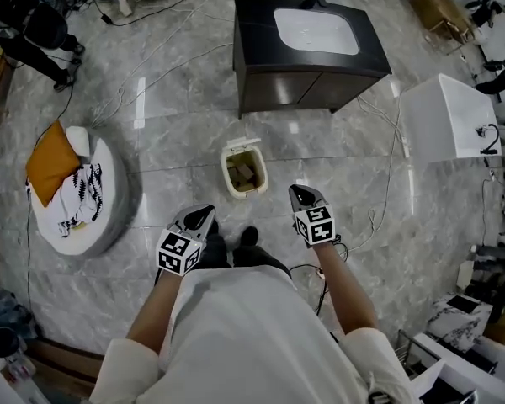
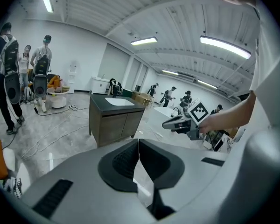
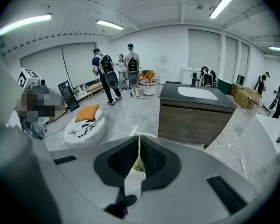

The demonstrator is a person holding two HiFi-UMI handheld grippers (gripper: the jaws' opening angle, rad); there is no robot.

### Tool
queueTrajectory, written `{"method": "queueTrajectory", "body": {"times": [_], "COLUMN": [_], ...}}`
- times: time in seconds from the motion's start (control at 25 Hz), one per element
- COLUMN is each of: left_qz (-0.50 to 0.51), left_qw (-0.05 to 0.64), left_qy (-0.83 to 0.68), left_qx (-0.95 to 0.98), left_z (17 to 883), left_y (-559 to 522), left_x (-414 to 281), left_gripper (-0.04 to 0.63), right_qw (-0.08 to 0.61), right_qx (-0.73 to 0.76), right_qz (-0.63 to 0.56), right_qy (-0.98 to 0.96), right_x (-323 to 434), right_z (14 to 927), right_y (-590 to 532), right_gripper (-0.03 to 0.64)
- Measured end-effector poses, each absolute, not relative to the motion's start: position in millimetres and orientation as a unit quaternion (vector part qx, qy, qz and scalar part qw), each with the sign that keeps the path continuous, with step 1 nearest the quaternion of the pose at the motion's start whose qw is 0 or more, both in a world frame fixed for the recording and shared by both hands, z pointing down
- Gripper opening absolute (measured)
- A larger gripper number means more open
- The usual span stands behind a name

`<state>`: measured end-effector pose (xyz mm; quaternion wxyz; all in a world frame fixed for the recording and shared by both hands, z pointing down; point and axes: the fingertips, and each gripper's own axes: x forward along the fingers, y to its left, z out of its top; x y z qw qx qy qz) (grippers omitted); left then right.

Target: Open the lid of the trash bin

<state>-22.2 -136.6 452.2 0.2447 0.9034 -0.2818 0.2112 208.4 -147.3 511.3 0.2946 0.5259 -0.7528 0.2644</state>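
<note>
A small cream trash bin [image 1: 242, 168] stands on the marble floor just ahead of my feet. Its lid [image 1: 240, 146] is tipped up at the far side, and the open top shows brown scraps inside. My left gripper [image 1: 206, 214] hovers near-left of the bin, jaws shut and empty. At the near-right my right gripper [image 1: 295, 192] is also shut on nothing. Both stay apart from the bin. In the right gripper view a sliver of the bin [image 3: 138, 166] shows below the shut jaws. The left gripper view shows the right gripper [image 2: 184, 122] held out at the right.
A dark vanity cabinet [image 1: 261, 74] with a white sink stands beyond the bin. At the left is a white round pouf [image 1: 109, 209] with an orange cushion. A white unit [image 1: 450, 116] stands at right. Cables trail over the floor, and people stand far left.
</note>
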Motion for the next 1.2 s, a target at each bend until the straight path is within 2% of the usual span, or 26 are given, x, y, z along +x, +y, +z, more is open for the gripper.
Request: {"method": "queueTrajectory", "body": {"times": [0.24,0.72,1.2], "left_qz": [0.174,0.147,0.135], "left_qw": [0.210,0.199,0.182], "left_qy": [-0.312,-0.325,-0.325], "left_qx": [0.910,0.913,0.918], "left_z": [405.9,361.3,346.8], "left_y": [-152.1,-172.2,-183.8], "left_x": [-31.4,-39.7,-33.7], "left_gripper": [0.018,0.018,0.018], "right_qw": [0.269,0.188,0.174], "right_qx": [0.538,0.591,0.606], "right_qz": [0.221,0.164,0.136], "right_qy": [-0.768,-0.767,-0.764], "right_x": [212.6,241.4,250.6], "right_z": [453.8,358.4,338.1], "right_y": [-152.3,-143.2,-138.9], "right_gripper": [0.037,0.035,0.032]}}
